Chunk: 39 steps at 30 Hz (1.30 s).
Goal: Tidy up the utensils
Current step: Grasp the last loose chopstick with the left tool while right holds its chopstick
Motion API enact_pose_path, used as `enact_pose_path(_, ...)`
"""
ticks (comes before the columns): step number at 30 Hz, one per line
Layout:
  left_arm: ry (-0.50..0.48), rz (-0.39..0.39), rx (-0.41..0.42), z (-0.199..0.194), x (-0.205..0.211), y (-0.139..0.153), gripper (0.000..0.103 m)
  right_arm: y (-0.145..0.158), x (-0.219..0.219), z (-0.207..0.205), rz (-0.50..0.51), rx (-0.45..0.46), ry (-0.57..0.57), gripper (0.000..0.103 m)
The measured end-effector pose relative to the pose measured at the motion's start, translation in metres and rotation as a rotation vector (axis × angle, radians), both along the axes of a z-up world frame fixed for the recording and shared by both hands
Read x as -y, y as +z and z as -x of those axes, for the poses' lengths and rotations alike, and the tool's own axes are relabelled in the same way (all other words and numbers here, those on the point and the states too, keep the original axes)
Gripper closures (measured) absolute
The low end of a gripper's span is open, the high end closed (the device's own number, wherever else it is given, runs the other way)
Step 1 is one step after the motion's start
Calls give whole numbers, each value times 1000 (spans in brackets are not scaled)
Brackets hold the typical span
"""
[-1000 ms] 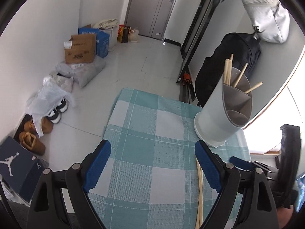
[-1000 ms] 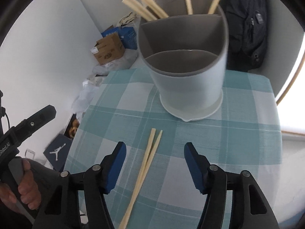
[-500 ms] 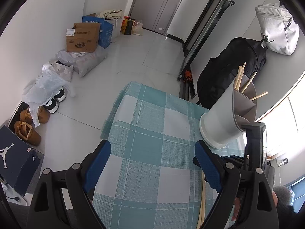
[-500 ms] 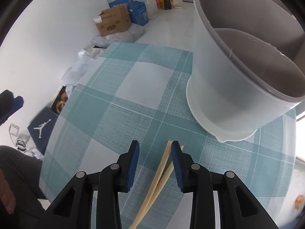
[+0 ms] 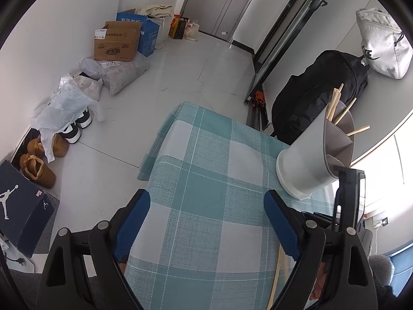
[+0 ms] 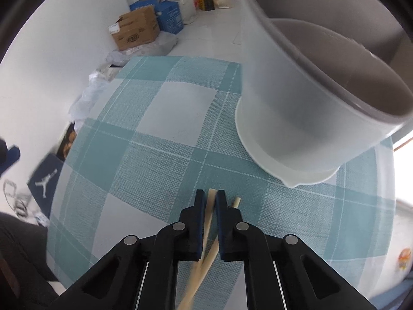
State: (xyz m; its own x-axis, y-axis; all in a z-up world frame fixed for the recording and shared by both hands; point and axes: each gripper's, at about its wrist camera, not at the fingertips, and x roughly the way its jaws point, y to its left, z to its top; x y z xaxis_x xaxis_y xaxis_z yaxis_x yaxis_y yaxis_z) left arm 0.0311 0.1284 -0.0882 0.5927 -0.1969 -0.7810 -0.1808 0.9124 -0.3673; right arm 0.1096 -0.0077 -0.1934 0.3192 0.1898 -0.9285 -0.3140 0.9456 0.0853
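Observation:
A grey utensil holder (image 6: 309, 98) with compartments stands on the teal checked tablecloth (image 6: 160, 139); in the left wrist view it (image 5: 312, 165) holds several wooden chopsticks (image 5: 335, 106). My right gripper (image 6: 209, 201) is shut on one wooden chopstick (image 6: 210, 211) just in front of the holder's base. A second chopstick (image 6: 235, 202) crosses under it, its tip showing right of the fingers. My left gripper (image 5: 206, 219) is open and empty above the cloth's near part; the right gripper's body shows at its right (image 5: 348, 199).
The table is small, with floor beyond its far and left edges. Cardboard boxes (image 5: 116, 42), bags and shoes (image 5: 38, 160) lie on the floor at left. A black backpack (image 5: 322, 90) leans on the wall behind the holder.
My right gripper has moved down and forward to the chopsticks and closed from wide open onto one of them. My left gripper has drawn back a little and stayed open.

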Motion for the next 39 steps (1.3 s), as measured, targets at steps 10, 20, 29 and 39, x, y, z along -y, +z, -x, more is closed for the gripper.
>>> enact_pose_path(10, -53, -78, -33, 1, 20, -10, 16, 40, 35, 9, -182, 119, -68, 98)
enact_pose_path(20, -194, -163, -76, 3, 69, -17, 16, 92, 108, 39, -384, 244, -173, 98)
enact_pose_path(29, -345, -189, -144, -17, 120, -18, 16, 123, 168, 66, -535, 343, -282, 98)
enact_pose_path(39, -404, -326, -241, -38, 157, -33, 28, 118, 220, 66, -644, 375, -463, 97)
